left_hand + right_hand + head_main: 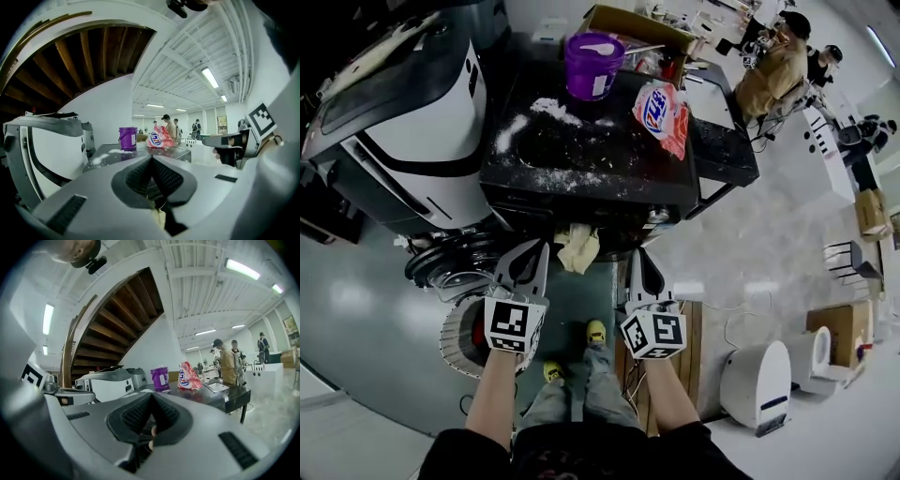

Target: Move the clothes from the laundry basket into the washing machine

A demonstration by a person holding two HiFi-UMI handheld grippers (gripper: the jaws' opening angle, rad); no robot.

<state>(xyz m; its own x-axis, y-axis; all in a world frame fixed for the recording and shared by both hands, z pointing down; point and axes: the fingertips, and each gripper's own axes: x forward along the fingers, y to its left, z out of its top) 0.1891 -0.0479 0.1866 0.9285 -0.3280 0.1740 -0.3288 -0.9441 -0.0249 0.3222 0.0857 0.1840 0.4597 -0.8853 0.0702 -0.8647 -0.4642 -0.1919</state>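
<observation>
Jaws nearest us: our left gripper (534, 251) is fully closed, and a cream cloth (578, 248) shows pinched just under its tips. Our right gripper (639, 261) is closed as tight. A pale sliver sits below its pads, but we cannot tell whether it shares the cloth. Down by our feet, to the left, sits the laundry basket (448, 339) with something red inside.

The cloth hangs between the two grippers, at the front edge of the black-topped washing machine (581, 164), as we take it to be. Its door is hidden from us. Further off, loose white powder (514, 131), a purple tub (593, 64) and a detergent bag (661, 114) lie on that top.

We judge two risks. A one-sided hold could let the cloth slip to the floor. A trailing end dragged over the top would pick up powder.
</observation>
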